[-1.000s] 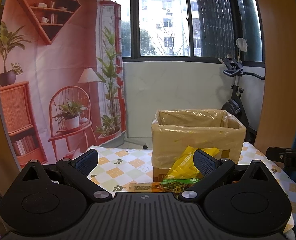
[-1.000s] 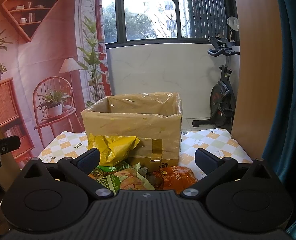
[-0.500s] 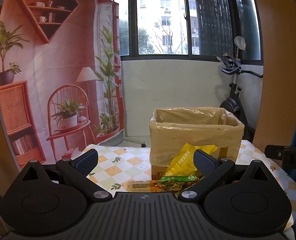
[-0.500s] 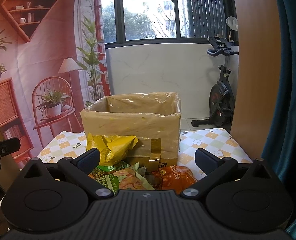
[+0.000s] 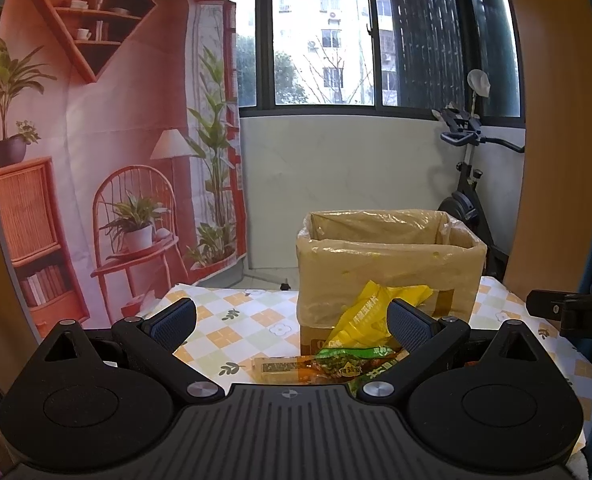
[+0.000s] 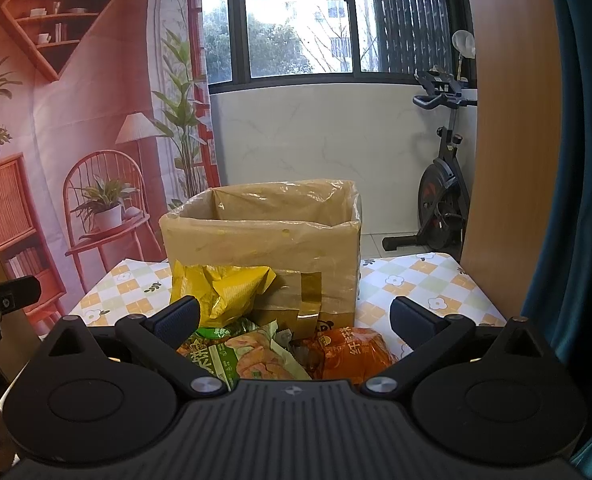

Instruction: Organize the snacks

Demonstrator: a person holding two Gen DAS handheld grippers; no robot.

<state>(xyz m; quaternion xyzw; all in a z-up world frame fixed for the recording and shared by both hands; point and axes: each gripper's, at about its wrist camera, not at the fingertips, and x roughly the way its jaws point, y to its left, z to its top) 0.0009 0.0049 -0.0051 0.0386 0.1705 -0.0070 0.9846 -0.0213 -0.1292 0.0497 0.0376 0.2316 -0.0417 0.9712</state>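
both grippers, left gripper (image 5: 292, 316) & right gripper (image 6: 294, 314), hover w/ jaws wide open & empty, facing snack packets piled on the table against the front of a plastic-lined cardboard box (image 6: 262, 240). best bet: take the yellow bag (image 6: 220, 284) on top first, pinch a crinkled edge, lift clear over the rim. checked floral tablecloth (image 5: 232, 320), printed room backdrop (image 5: 108, 140), window & exercise bike (image 6: 441, 200) behind.

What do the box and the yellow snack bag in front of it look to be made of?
The box looks like brown cardboard, patched with glossy brown tape and lined with a thin clear plastic film, shiny and wrinkled over its rim. The yellow snack bag seems to be crinkly plastic or foil film: sharp creases with glossy highlights.
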